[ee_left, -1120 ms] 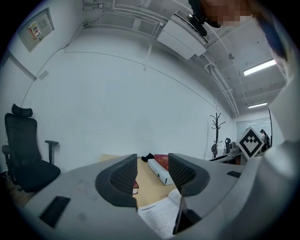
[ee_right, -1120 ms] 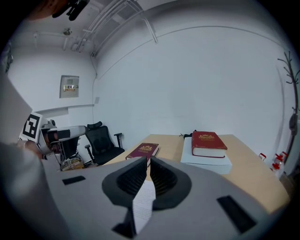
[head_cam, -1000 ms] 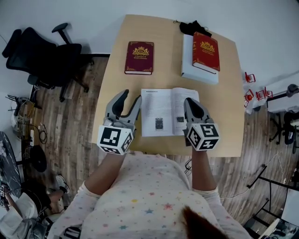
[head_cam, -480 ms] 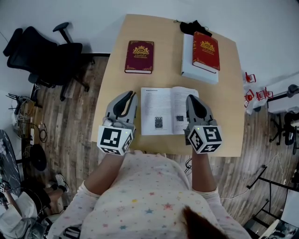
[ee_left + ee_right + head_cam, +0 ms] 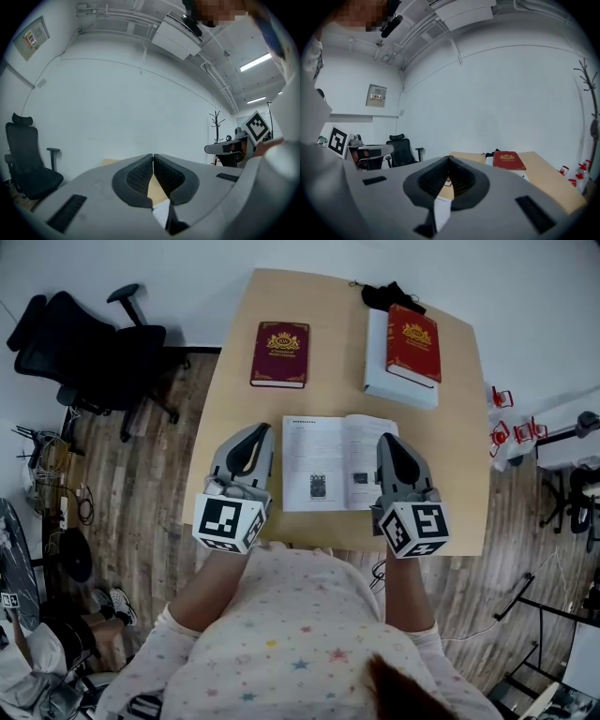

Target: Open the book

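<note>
Where book (image 5: pixel 339 463) lies open, tan table (image 5: pixel 333 362), plank floor (image 5: pixel 141 512).

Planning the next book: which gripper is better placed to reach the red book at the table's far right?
Likely the right gripper: it hovers by the open book, on the same side as the red book. The left gripper sits across it, nearer the maroon book.
</note>
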Tool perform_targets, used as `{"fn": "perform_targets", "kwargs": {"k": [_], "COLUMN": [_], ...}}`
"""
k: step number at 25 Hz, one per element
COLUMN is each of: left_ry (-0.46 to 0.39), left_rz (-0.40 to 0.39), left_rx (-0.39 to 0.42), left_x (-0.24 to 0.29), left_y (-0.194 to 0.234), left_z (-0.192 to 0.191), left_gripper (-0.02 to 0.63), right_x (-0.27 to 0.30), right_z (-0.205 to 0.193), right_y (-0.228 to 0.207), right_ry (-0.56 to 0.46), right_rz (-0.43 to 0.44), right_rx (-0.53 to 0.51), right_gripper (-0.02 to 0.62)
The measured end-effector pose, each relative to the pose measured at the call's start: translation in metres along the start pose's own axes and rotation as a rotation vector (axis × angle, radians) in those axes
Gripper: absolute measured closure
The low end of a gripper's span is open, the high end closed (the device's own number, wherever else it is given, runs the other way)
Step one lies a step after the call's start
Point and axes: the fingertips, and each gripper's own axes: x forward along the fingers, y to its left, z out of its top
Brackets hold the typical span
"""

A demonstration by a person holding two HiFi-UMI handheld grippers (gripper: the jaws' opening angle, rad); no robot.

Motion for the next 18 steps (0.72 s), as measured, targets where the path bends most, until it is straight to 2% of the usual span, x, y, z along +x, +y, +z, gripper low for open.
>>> {"fn": "perform_targets", "kwargs": {"k": [11, 18], "left_ry": [-0.021, -0.021], "left_rz": [0.004, 0.002], "left_rx": [0.001, 0.001], "left_x": [-0.001, 0.000], "left_y": [0.002, 0.002], "left_z": [0.007, 0.005], "left_gripper": [0.591, 0.591], "right_x": [-0.004, -0.007], "right_z": [0.017, 0.023], "right_y": [0.008, 0.004], "right_ry": [-0.045, -0.069], "right_rz": [-0.016, -0.029], "right_rx": [-0.037, -0.022], "right_gripper": [0.594, 0.594]}}
